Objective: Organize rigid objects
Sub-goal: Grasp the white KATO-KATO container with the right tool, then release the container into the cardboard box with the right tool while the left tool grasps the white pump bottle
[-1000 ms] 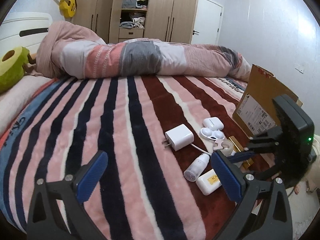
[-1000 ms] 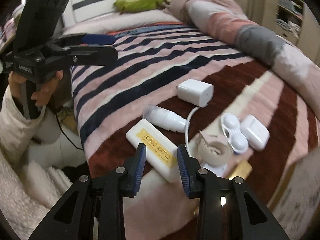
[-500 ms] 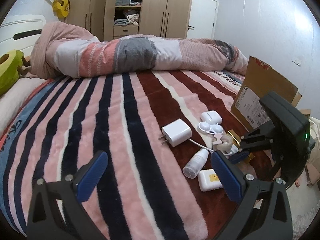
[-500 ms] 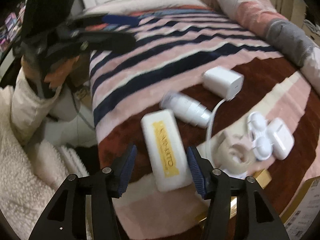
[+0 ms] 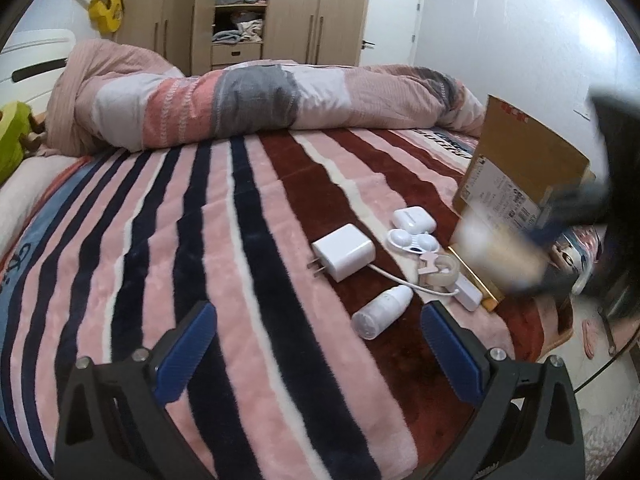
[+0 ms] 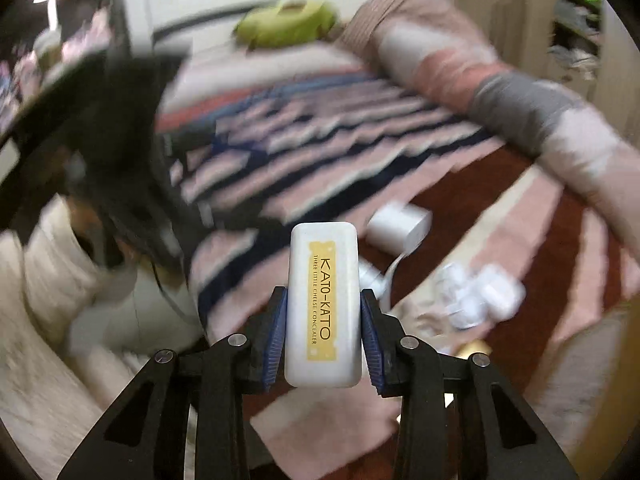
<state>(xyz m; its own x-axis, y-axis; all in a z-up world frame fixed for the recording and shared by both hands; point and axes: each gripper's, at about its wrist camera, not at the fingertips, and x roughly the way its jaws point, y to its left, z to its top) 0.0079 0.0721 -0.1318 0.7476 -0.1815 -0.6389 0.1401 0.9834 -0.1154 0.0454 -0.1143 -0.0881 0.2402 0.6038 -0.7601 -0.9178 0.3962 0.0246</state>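
My right gripper (image 6: 324, 336) is shut on a white concealer box (image 6: 323, 304) with a yellow KATO-KATO label and holds it lifted above the bed. In the left wrist view that box is a pale blur (image 5: 496, 256) near the cardboard box. On the striped blanket lie a white charger (image 5: 344, 251) with its cable, a small white bottle (image 5: 380, 312), a contact lens case (image 5: 412, 241), a white earbud case (image 5: 413, 221) and a roll of tape (image 5: 438, 268). My left gripper (image 5: 316, 348) is open and empty above the blanket's near edge, left of the bottle.
An open cardboard box (image 5: 524, 172) stands on the bed's right edge beside the items. A rolled duvet (image 5: 256, 100) lies across the far side. A green plush (image 6: 288, 26) sits by the headboard. A wardrobe (image 5: 248, 12) stands behind the bed.
My right gripper has closed on the concealer box and lifted it off the blanket, moving fast with blur. The left gripper has drifted slightly and stays open.
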